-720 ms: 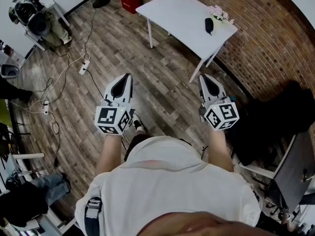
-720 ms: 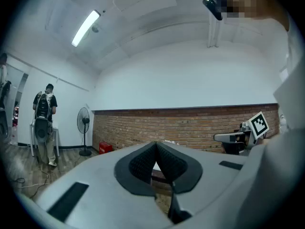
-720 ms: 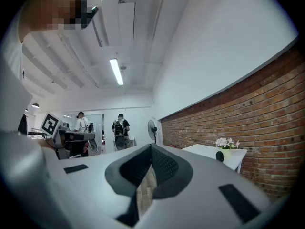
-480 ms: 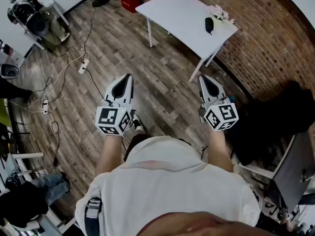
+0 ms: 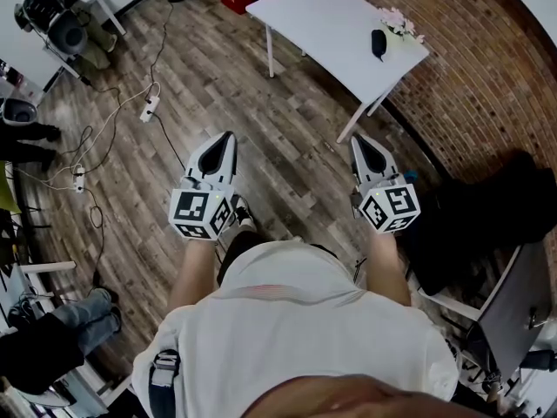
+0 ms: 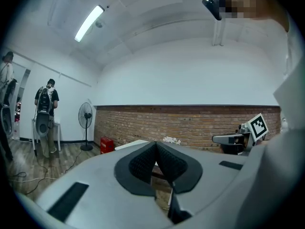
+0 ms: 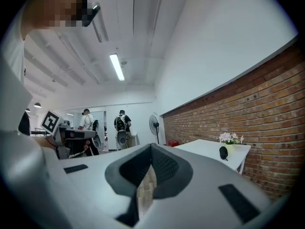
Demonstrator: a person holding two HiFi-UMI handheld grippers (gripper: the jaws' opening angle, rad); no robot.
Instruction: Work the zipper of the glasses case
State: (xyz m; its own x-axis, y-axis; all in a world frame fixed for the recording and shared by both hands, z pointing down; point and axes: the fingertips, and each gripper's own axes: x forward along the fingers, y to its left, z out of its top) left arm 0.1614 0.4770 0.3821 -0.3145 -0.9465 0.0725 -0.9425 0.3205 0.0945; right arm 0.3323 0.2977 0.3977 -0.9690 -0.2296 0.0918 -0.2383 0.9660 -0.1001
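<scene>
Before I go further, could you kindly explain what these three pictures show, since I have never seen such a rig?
There is no robot: a person stands on a wooden floor, holding a two-jaw tool in each hand. The top-down picture comes from a camera on the person's head and shows the left gripper and right gripper. The other two come from cameras riding on each gripper, looking along its jaws. Both pairs of jaws are shut with nothing between them. Ahead stands a white table bearing a small dark glasses case and pink flowers.
</scene>
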